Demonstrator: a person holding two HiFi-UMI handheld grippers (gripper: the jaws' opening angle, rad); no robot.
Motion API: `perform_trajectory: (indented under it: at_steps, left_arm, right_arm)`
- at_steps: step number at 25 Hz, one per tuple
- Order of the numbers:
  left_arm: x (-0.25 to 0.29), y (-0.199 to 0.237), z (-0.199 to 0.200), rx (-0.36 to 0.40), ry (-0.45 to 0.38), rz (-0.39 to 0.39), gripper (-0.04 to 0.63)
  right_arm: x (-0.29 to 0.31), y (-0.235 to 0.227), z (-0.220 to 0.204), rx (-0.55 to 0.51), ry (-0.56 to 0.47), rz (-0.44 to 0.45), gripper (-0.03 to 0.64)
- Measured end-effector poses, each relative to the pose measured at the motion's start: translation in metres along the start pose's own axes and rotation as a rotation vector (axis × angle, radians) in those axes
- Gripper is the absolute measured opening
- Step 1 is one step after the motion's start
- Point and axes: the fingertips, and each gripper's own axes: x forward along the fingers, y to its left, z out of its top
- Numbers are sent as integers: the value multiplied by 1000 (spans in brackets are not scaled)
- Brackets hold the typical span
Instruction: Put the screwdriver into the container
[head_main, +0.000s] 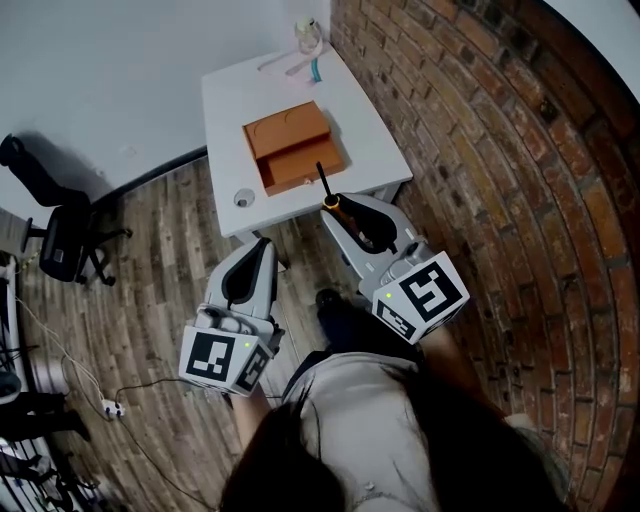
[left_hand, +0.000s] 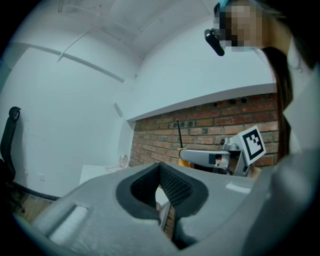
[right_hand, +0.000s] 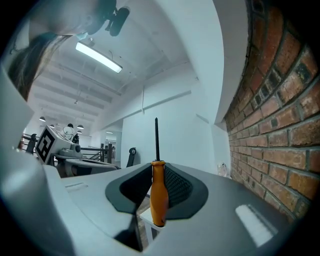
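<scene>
The right gripper (right_hand: 159, 175) has its fingers pressed narrowly onto the orange-handled, black-shafted screwdriver (right_hand: 159, 192). The handle stands upright between the ribbed pads, and the thin shaft sticks out past the tips toward 12 o'clock. In the head view the shaft's tip overlaps the near right corner of the orange-brown rectangular wooden container (head_main: 290, 135), which sits on the white table (head_main: 360, 120) at 11 o'clock from the tips. The left gripper (left_hand: 160, 172), at 8 o'clock from the right one, has its fingers drawn together with nothing between them.
</scene>
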Motion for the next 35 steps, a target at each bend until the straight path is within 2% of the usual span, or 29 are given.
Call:
perform_trajectory:
  at_steps: [17,35]
  left_arm:
    - [53,53,5,3,20,11,0]
    - [96,83,-3,-22,58,27,0]
  right_arm:
    - [69,-50,-27,8,57,6,83]
    - [128,-94,-63,-85,169,61,83]
